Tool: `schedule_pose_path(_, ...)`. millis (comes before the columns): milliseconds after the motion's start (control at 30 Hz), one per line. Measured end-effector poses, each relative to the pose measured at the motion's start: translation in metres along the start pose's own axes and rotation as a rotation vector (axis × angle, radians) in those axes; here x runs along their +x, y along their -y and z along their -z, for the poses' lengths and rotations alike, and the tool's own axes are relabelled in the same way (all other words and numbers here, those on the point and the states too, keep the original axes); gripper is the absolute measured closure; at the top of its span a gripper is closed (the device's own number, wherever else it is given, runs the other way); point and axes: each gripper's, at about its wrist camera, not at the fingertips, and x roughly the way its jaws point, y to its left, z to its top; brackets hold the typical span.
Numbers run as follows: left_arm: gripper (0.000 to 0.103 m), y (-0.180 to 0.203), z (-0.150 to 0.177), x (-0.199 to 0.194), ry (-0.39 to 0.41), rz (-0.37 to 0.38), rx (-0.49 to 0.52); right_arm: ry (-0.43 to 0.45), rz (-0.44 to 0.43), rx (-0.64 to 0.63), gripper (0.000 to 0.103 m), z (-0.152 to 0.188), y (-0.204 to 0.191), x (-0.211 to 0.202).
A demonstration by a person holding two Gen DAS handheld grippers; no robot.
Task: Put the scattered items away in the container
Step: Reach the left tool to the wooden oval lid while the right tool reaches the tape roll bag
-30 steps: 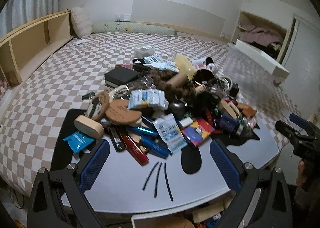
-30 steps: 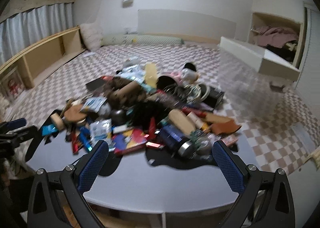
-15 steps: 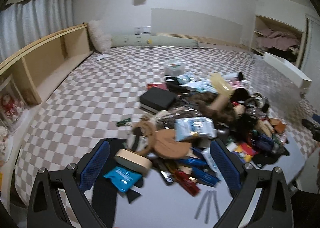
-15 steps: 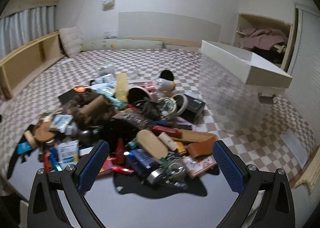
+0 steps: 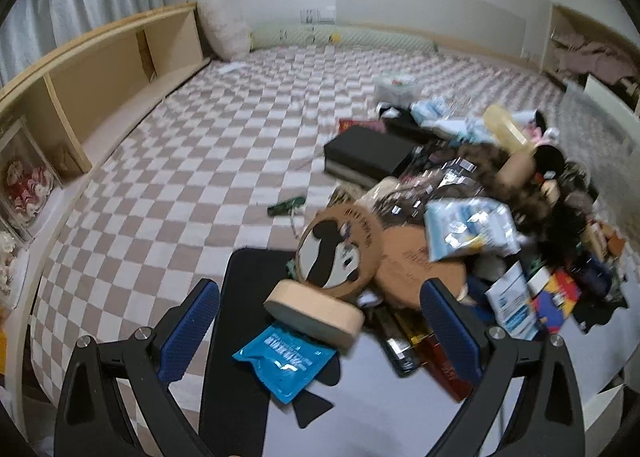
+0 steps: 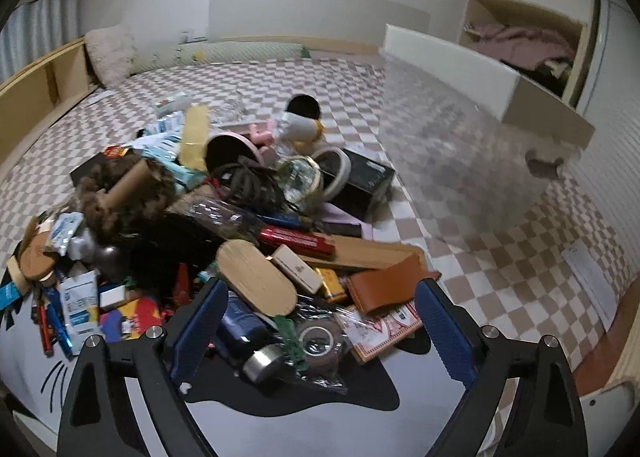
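Your left gripper (image 5: 320, 331) is spread wide with nothing between the pads, and it hangs over the left edge of the heap, where a beige oval case (image 5: 314, 309) lies partly on a blue sachet (image 5: 285, 357). Your right gripper (image 6: 320, 327) is also wide and empty, though its jaws have just been closing a little; under it lie a wooden brush (image 6: 256, 277), a tape roll in clear wrap (image 6: 317, 341) and a brown leather wallet (image 6: 387, 289).

The scattered items (image 6: 224, 217) sit in one loose pile on the checked bedcover (image 5: 192, 161), and the container — the clear bin with a white rim (image 6: 472, 145) — stands at the far right of the pile.

The main risk, I think, is the stacking. If you close on the oval case, the round panda box (image 5: 340, 253) leaning on it can slide off. On the right, the crinkled wrap may catch one pad, so you lift the wrap and the roll drops out. The dark cords (image 6: 252, 185) in the middle are tangled — pulling one thing there may drag its neighbours. Small flat packets can also slip from wide pads.
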Motion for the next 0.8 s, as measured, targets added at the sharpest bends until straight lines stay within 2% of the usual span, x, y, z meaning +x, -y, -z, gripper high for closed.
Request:
schedule_pose_path(167, 0.002, -0.006, 0.01, 0.02, -0.069, -0.019, 0.003, -0.03, 0.0, 0.055, 0.008, 0.007, 0.017, 0.016)
schedule_pose_path(567, 0.002, -0.007, 0.01, 0.064, -0.166, -0.038, -0.114, -0.154, -0.037, 0.146, 0.008, 0.017, 0.032, 0.043)
schedule_pose_path(800, 0.003, 0.015, 0.01, 0.085, -0.217, -0.112, -0.047, -0.186, -0.035, 0.16, 0.008, 0.023, 0.035, 0.053)
